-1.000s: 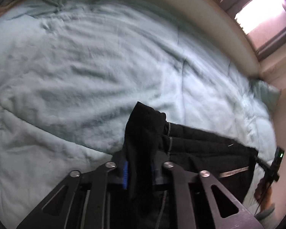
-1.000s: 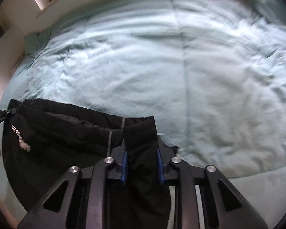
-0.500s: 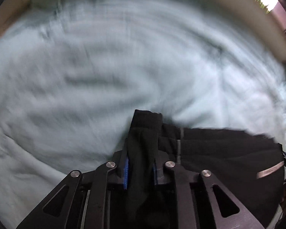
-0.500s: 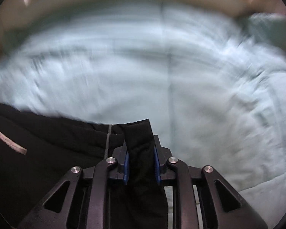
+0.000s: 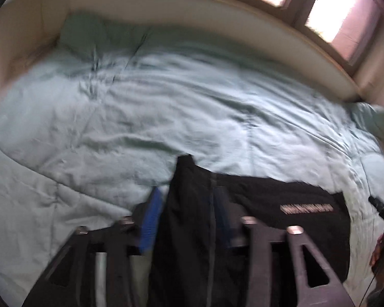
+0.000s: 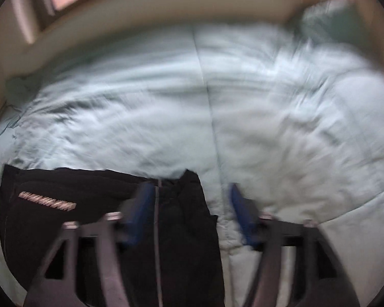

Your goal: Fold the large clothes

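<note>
A black garment (image 5: 281,204) with a pale logo strip lies on the pale green bedspread (image 5: 140,117). In the left wrist view my left gripper (image 5: 187,202) is open, its blue pads spread on either side of a corner of the garment. In the right wrist view the same garment (image 6: 64,204) lies at lower left. My right gripper (image 6: 189,199) is open too, with the garment's other corner lying loose between its blue pads. Both views are motion-blurred.
The bed's pale headboard or wall edge (image 5: 243,25) runs along the far side, with bright windows (image 5: 340,12) above. A green pillow (image 6: 327,18) lies at the far right. My right gripper and the hand holding it (image 5: 382,232) show at the left view's right edge.
Both grippers have opened and let go of the garment corners they were holding. The cameras have tilted up, so the wall and windows now show.
</note>
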Demonstrator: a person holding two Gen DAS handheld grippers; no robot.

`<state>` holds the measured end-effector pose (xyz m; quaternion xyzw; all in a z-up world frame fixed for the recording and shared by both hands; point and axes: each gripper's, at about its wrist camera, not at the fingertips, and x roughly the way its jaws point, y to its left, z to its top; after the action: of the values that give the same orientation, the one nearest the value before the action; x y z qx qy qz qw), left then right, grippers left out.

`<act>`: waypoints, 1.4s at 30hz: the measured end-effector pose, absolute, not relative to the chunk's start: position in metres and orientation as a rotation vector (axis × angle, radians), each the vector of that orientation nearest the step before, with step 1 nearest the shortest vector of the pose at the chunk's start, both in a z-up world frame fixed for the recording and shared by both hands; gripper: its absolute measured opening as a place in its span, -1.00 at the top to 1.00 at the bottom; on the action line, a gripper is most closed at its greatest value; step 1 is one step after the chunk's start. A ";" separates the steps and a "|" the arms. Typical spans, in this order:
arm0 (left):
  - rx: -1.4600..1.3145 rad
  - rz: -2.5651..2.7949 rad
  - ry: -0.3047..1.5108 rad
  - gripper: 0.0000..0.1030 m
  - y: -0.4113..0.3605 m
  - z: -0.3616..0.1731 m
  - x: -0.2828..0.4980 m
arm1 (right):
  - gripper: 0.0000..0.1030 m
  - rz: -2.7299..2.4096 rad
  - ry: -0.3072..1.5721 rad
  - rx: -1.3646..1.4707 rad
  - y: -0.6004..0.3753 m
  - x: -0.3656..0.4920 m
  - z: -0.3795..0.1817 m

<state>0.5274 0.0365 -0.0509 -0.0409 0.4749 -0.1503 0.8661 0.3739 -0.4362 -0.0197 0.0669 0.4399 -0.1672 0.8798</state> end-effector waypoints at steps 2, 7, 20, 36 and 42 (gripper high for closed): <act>-0.074 -0.379 0.983 -0.34 0.023 -0.042 0.494 | -0.96 -0.323 0.864 0.128 -0.409 0.359 0.000; -0.065 -0.465 1.047 -0.34 -0.022 -0.055 0.434 | -0.96 -0.149 1.002 0.237 -0.350 0.340 -0.017; -0.080 -0.425 1.315 -0.50 -0.066 -0.180 0.429 | -1.00 -0.175 1.280 0.243 -0.320 0.345 -0.139; -0.110 -0.414 1.264 -0.99 -0.074 -0.148 0.423 | -1.00 -0.198 1.271 0.336 -0.335 0.347 -0.121; -0.162 -0.335 1.214 -0.99 -0.043 -0.134 0.441 | -1.00 -0.204 1.203 0.295 -0.341 0.373 -0.095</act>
<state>0.4414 -0.0433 -0.1339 -0.0758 0.5669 -0.1566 0.8052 0.3730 -0.3412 -0.0948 0.1381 0.5628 -0.0956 0.8094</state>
